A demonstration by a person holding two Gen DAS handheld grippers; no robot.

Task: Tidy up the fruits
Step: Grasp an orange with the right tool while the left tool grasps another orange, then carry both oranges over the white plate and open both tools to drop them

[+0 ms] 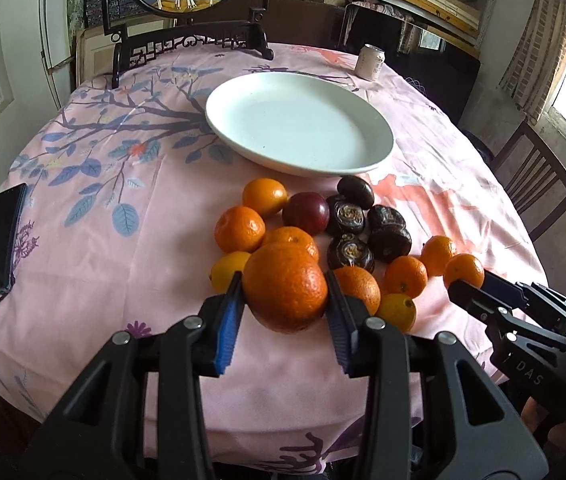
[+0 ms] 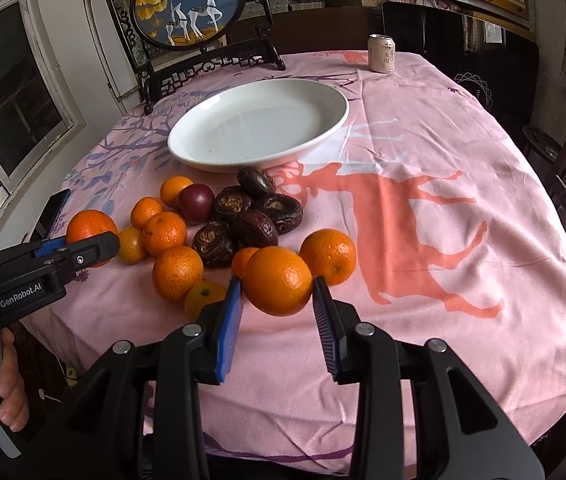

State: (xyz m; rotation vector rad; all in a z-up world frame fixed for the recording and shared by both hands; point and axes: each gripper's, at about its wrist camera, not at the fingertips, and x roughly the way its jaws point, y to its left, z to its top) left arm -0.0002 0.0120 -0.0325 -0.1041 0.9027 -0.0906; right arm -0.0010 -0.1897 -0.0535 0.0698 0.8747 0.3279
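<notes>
A: Left gripper (image 1: 285, 294) clamped on a big orange (image 1: 285, 288), blue pads pressing both flanks, fruit lifted clear of the pink tablecloth (image 1: 123, 280).

B: Same story on the other side. Right gripper (image 2: 277, 300) pinching a mandarin (image 2: 277, 280), held just above the cloth at the near end of the fruit pile.

A: White oval plate (image 1: 299, 124) beyond the pile, nothing in it. Pink can (image 1: 370, 62) farther back, near the far edge of the table.

B: Rest of the fruit bunched between plate and grippers. Dark wrinkled fruits (image 2: 255, 216) clustered in the middle, several touching one another, one right at the plate rim.

A: Red plum (image 1: 306, 213) just left of those dark ones, tucked against a mandarin behind it (image 1: 264, 196). More mandarins alongside, plus a small yellow citrus (image 1: 229, 270) half hidden behind the left finger.

B: Another mandarin (image 2: 328, 256) just right of the held one, still on the cloth. Small yellowish one (image 2: 203, 298) down by the left blue pad.

A: Black phone (image 1: 1, 236) flat near the left table edge, well apart from the fruit.

B: Framed round deer panel (image 2: 187, 4) upright on its dark stand at the back. Bare fingers (image 2: 11, 384) wrapped round the left gripper's handle, low in the right wrist view.
</notes>
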